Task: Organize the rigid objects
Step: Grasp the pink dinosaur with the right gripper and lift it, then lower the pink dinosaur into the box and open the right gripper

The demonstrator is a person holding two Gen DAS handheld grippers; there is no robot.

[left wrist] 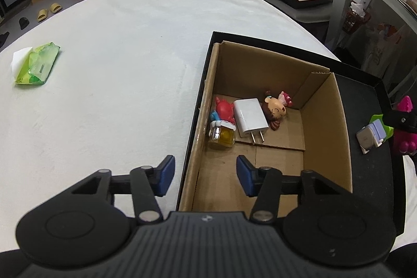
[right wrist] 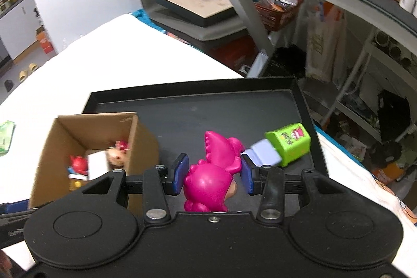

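We see the right gripper (right wrist: pixel 214 175) clamped on a pink dinosaur figure (right wrist: pixel 212 173) above the black tray (right wrist: pixel 182 98), beside the cardboard box (left wrist: pixel 323 121) holding a white charger (left wrist: pixel 250 115); the left gripper (left wrist: pixel 206 175) hovers with jaws apart, empty.

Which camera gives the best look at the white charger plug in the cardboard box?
The left wrist view: the white charger plug lies unobstructed with both prongs visible. The right wrist view shows only a blurred white sliver of it.
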